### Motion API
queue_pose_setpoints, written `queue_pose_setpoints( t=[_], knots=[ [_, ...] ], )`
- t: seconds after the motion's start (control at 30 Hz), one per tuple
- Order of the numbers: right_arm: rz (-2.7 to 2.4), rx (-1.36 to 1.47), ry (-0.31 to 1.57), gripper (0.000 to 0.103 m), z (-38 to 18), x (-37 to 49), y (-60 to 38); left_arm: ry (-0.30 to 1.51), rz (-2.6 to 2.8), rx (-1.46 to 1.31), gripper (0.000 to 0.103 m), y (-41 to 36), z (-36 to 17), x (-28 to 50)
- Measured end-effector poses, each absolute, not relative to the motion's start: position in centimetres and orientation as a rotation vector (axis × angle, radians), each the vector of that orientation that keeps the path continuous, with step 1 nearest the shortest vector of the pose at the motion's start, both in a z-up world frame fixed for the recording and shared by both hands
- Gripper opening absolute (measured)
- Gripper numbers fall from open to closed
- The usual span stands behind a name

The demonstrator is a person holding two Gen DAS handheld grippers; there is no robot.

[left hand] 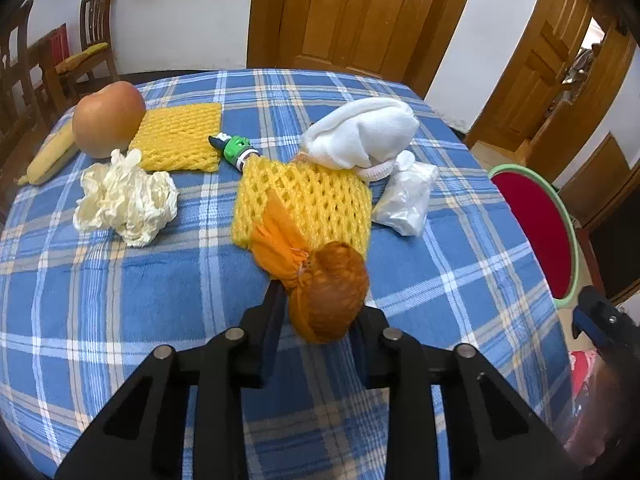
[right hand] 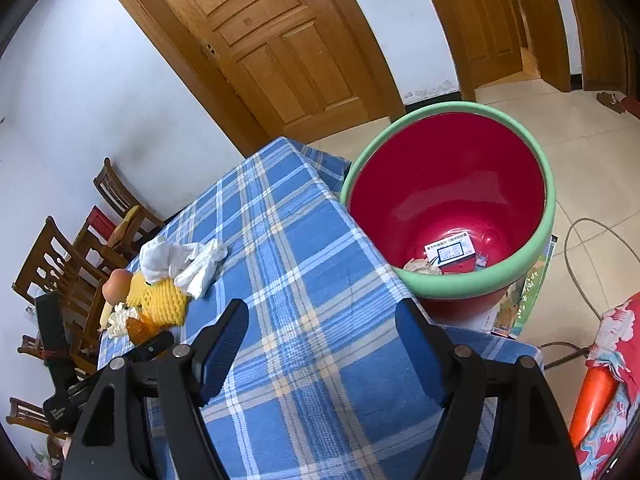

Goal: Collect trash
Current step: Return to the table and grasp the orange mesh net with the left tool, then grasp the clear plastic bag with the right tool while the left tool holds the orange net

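Between my left gripper (left hand: 320,312) fingers sits the orange net ball (left hand: 328,292), pinched at centre frame. Its loose tail may snag the yellow foam net (left hand: 304,200). My right gripper (right hand: 322,356) is spread, empty; bin (right hand: 476,288) upper right.

Blue plaid tablecloth (left hand: 120,300); yellow foam net (left hand: 316,200); red, green-rimmed bin (right hand: 460,184).

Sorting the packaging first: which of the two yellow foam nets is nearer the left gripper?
The foam net in the middle of the table, beside the orange mesh bag; the other foam net lies farther back by the apple.
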State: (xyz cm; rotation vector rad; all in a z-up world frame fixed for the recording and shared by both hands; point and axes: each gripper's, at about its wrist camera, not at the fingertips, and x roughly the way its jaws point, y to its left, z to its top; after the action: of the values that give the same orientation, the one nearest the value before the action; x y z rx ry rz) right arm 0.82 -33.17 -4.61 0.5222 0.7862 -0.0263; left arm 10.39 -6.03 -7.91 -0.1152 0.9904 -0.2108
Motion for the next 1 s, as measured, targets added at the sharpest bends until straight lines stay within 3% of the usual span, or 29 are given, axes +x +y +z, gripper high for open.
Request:
queue_pose_setpoints(
  t=[0.6,1.0],
  knots=[
    [0.081,0.405,0.81,0.082,-3.2,2.9,-27.1,0.881,-0.156,-0.199,0.025,1.1,-4.2,7.8],
    [0.14,0.313,0.84,0.082,-3.1,7.1,-21.4,0.856,-0.022,-0.273,0.025,8.1,-4.5,7.3]
  ],
)
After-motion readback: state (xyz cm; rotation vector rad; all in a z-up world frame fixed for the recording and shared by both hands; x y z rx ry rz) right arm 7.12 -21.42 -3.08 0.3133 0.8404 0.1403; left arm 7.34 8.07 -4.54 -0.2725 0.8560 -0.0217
